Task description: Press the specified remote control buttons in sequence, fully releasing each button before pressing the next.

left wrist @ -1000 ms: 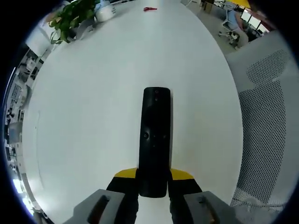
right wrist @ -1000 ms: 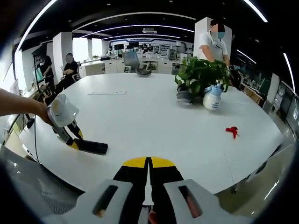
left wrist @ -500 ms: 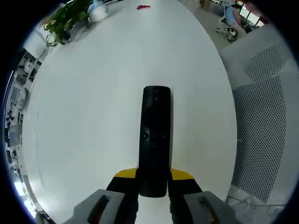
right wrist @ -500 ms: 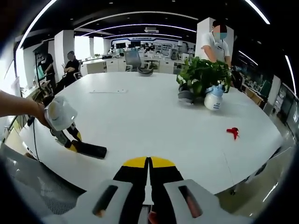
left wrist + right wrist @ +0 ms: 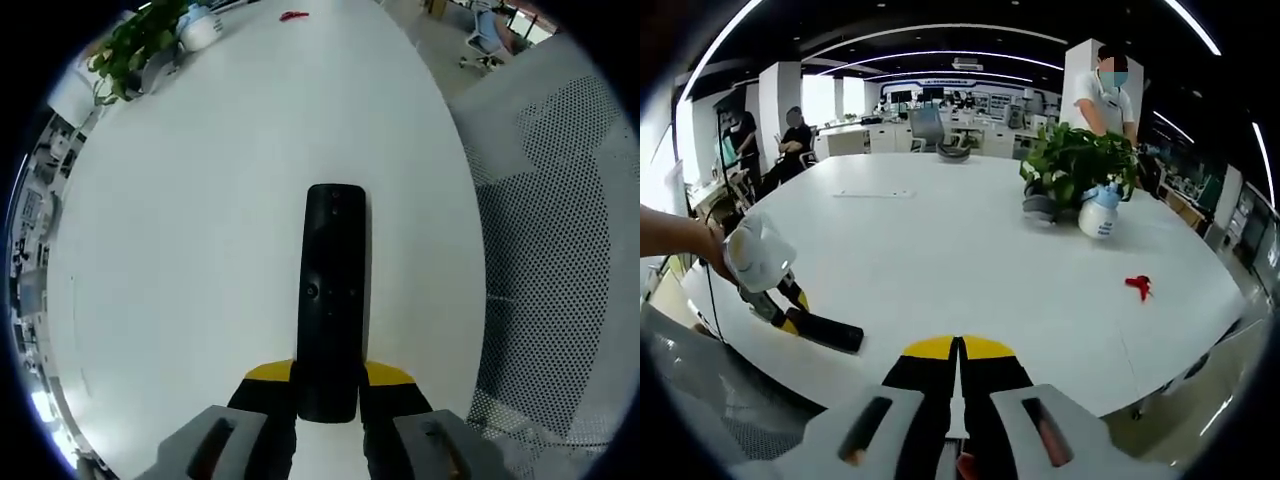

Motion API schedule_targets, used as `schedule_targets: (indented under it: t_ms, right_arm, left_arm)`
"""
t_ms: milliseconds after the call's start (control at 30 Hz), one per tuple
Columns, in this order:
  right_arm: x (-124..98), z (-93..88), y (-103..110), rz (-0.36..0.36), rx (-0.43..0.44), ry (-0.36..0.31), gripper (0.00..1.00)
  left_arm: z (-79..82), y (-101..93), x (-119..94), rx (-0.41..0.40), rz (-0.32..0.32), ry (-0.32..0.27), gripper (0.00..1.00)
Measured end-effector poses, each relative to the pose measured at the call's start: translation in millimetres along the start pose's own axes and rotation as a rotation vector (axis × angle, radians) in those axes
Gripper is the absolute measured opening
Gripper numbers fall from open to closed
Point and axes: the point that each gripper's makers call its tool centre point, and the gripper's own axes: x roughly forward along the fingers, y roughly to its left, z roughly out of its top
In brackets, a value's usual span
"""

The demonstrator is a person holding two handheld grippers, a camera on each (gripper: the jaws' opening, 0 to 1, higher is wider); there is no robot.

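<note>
My left gripper (image 5: 328, 385) clamps the black remote (image 5: 332, 290) over the white table (image 5: 200, 250) edge. My right gripper (image 5: 958, 362) is closed, empty. Potted plant (image 5: 1075, 160), spray bottle (image 5: 1099, 214), red bit (image 5: 1136, 285) far side; open office behind.

We see the remote (image 5: 332, 300) lying on the table (image 5: 200, 250), its near end between our left gripper (image 5: 327, 385) jaws; plant (image 5: 135, 45) and bottle (image 5: 200, 28) sit at eleven o'clock.
</note>
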Motion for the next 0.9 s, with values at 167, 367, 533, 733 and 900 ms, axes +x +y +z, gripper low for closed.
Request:
schedule_targets:
  t_ms: [167, 367, 533, 733, 900]
  right_arm:
    - [0, -0.1, 1, 0.002, -0.002, 0.001, 0.00]
    - [0, -0.6, 1, -0.002, -0.006, 0.004, 0.00]
    - [-1, -0.9, 0, -0.007, 0.004, 0.005, 0.00]
    - [-1, -1.1, 0, -0.012, 0.003, 0.007, 0.00]
    - [-1, -1.5, 1, -0.007, -0.002, 0.012, 0.00]
  left_arm:
    - [-0.4, -7.6, 0, 0.003, 0.000, -0.006, 0.23]
    - [-1.3, -15.2, -1, 0.008, -0.002, -0.008, 0.23]
    - [-1.5, -22.2, -1, 0.013, -0.003, -0.015, 0.23]
    - [-2.1, -31.6, -2, 0.013, -0.004, -0.028, 0.23]
    - [-2.3, -36.7, -2, 0.005, -0.006, -0.042, 0.23]
